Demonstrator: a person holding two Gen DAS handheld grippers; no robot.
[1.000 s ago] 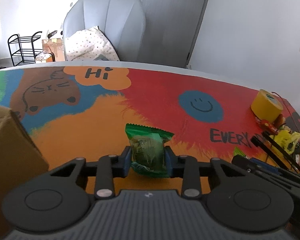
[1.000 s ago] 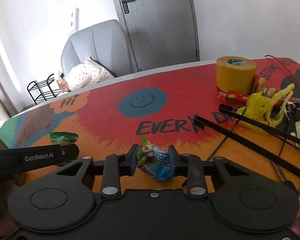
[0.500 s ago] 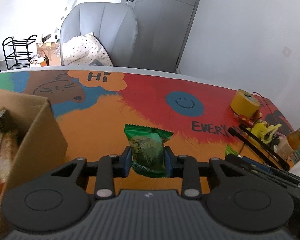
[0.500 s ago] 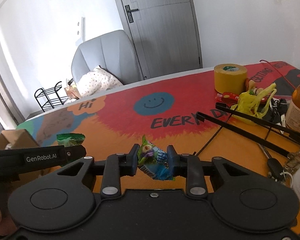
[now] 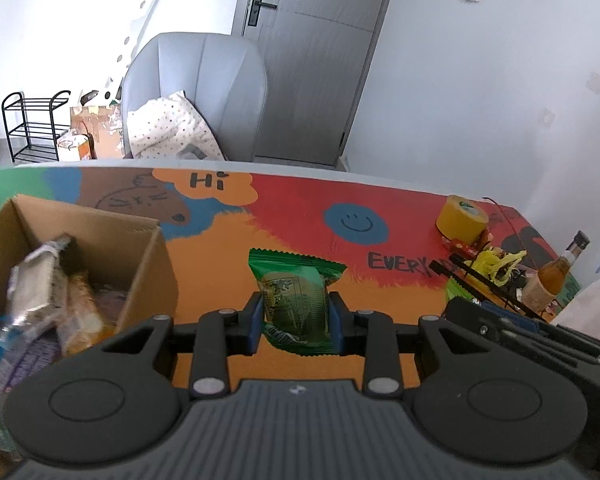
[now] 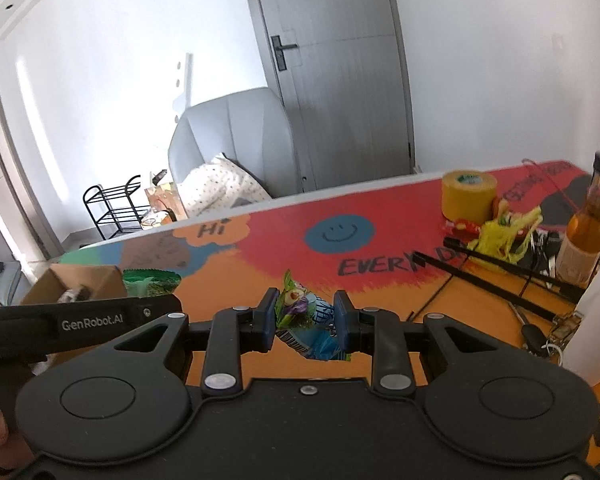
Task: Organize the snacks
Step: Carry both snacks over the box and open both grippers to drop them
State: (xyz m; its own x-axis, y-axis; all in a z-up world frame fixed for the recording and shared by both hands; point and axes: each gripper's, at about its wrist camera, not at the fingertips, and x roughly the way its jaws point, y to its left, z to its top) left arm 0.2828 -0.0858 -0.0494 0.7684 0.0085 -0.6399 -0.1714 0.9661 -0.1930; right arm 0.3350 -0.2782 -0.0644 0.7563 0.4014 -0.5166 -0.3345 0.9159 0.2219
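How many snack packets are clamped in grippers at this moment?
2. The green packet sits between the left gripper pads; the blue-and-purple packet between the right gripper pads. More snacks lie in the cardboard box, partly hidden.

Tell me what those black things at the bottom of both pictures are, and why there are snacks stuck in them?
Those are grabbers that a person holds, one in each hand. Each carries a small camera that looks out over its two jaws, so each picture is the view from one hand.

The left gripper has its jaws pressed on a green packet. The right gripper squeezes a blue wrapper with a cartoon on it. From the right one you can also see the left one's black body beside it.

Below them is a colourful table with a smiley face and "Hi" painted on it. On its left stands a box of cardboard with snacks already inside. On its right lie a tape roll, a bottle, something yellow and crinkly and black sticks.

The packets probably go into the box next.
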